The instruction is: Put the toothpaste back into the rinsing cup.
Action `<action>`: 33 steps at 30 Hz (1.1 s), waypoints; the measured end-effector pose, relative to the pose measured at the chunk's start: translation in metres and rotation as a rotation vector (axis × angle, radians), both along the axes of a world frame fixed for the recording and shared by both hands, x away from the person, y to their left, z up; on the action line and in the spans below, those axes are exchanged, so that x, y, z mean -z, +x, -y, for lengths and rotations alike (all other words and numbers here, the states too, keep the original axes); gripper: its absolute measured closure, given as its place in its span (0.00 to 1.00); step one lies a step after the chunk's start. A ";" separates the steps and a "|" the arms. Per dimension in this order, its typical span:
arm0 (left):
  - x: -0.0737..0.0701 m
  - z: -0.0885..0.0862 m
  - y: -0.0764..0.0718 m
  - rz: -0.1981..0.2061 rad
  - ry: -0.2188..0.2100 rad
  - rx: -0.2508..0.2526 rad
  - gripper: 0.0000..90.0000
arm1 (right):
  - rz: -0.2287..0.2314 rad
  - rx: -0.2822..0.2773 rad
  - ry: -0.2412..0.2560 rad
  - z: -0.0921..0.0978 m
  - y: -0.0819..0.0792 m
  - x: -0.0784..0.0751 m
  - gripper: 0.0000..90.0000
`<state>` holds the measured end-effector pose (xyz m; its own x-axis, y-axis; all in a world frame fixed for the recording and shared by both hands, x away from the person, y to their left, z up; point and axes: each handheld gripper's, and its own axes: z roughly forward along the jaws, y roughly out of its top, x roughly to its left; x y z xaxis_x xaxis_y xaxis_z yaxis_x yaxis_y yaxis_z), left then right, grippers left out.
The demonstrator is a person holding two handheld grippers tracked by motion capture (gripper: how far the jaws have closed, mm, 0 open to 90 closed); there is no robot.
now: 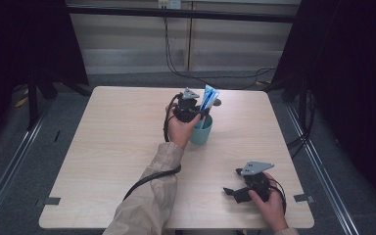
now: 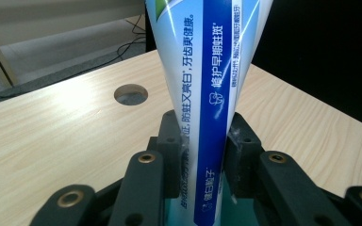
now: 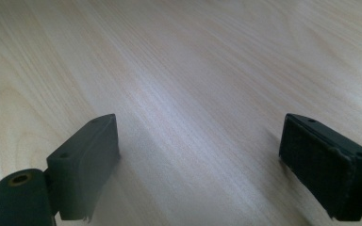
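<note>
Clearly, the left gripper (image 2: 202,155) clamped the soft, light toothpaste tube (image 2: 207,70) low, over the cup (image 1: 201,131); the right gripper (image 3: 198,165) gaped empty.

Beige sleeve (image 1: 152,196), black tongs (image 1: 232,192) w/ grey tri plate, black cable.

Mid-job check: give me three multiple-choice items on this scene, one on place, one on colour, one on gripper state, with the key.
1. Where is the toothpaste tube?
A. flat on the table
B. upright over the cup, between the left gripper's fingers
C. in the right gripper

2. What colour is the cup?
A. teal
B. red
C. yellow

3. How is the right gripper?
A. shut on the tube
B. shut on the cup
C. open, holding nothing

Key: B, the left gripper clamps the tube above the cup; A, the high view shows a teal cup; C, bare table lies between its spread fingers.
</note>
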<state>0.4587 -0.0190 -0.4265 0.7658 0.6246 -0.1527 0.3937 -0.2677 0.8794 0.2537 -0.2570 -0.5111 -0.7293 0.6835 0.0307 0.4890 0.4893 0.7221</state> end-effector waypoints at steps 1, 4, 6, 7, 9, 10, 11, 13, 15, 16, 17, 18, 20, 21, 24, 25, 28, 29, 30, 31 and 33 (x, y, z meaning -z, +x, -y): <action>0.000 -0.001 0.000 0.001 0.003 -0.003 0.80 | 0.000 0.000 0.000 0.000 0.000 0.000 0.13; -0.001 -0.002 -0.001 0.003 0.011 -0.001 0.80 | 0.000 0.000 0.000 0.000 0.000 0.000 0.13; -0.001 -0.002 -0.001 0.000 0.012 0.000 0.79 | 0.000 0.000 0.000 0.000 0.000 0.000 0.13; -0.001 -0.003 -0.001 0.000 0.013 -0.001 0.79 | 0.000 0.000 0.000 0.000 0.000 0.000 0.13; -0.001 -0.003 -0.001 0.003 0.015 -0.003 0.79 | -0.001 0.000 0.000 0.000 0.000 0.000 0.13; -0.001 -0.003 -0.001 0.003 0.014 -0.003 0.79 | -0.001 0.000 0.000 0.000 0.000 0.000 0.13; -0.001 -0.003 -0.001 0.004 0.018 -0.003 0.79 | -0.001 0.001 0.001 0.000 0.000 0.000 0.13; -0.001 -0.003 -0.002 0.004 0.021 -0.003 0.79 | 0.000 0.000 0.000 0.000 0.000 0.000 0.13; -0.001 -0.002 -0.002 0.010 0.027 0.001 0.78 | 0.000 0.000 0.000 0.000 0.000 0.000 0.13; -0.001 -0.001 -0.002 0.009 0.026 0.001 0.78 | 0.000 0.000 0.000 0.000 0.000 0.000 0.13; -0.001 -0.001 -0.002 0.011 0.026 0.002 0.78 | 0.000 0.000 0.000 0.000 0.000 0.000 0.13; -0.001 0.000 -0.003 0.012 0.031 0.003 0.78 | -0.001 0.000 0.000 0.000 0.000 0.000 0.13; -0.002 0.000 -0.003 0.017 0.035 0.008 0.77 | 0.000 0.000 0.000 0.000 0.000 0.000 0.13; -0.002 0.001 -0.003 0.020 0.037 0.009 0.77 | 0.001 0.000 0.000 0.000 0.000 0.000 0.13; -0.001 0.001 -0.003 0.026 0.038 0.011 0.77 | 0.001 0.000 0.000 0.000 0.000 0.000 0.13; -0.001 0.001 -0.003 0.030 0.042 0.010 0.76 | 0.001 0.000 0.000 0.000 0.000 0.000 0.13; -0.002 0.002 -0.004 0.030 0.043 0.015 0.75 | 0.001 0.000 0.000 0.000 0.000 0.000 0.13; -0.002 0.001 -0.004 0.031 0.047 0.019 0.75 | 0.001 0.000 0.000 0.000 0.000 0.000 0.13; -0.002 0.001 -0.004 0.029 0.046 0.019 0.75 | 0.001 0.000 0.000 0.000 0.000 0.000 0.13; -0.002 0.001 -0.004 0.032 0.047 0.018 0.75 | 0.001 0.000 0.000 0.000 0.000 0.000 0.13; -0.002 0.002 -0.004 0.030 0.051 0.021 0.74 | 0.001 0.000 0.000 0.000 0.000 0.000 0.13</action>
<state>0.4542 -0.0205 -0.4244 0.7828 0.6146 -0.0979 0.3612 -0.3205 0.8757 0.2537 -0.2570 -0.5112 -0.7294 0.6834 0.0302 0.4884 0.4894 0.7224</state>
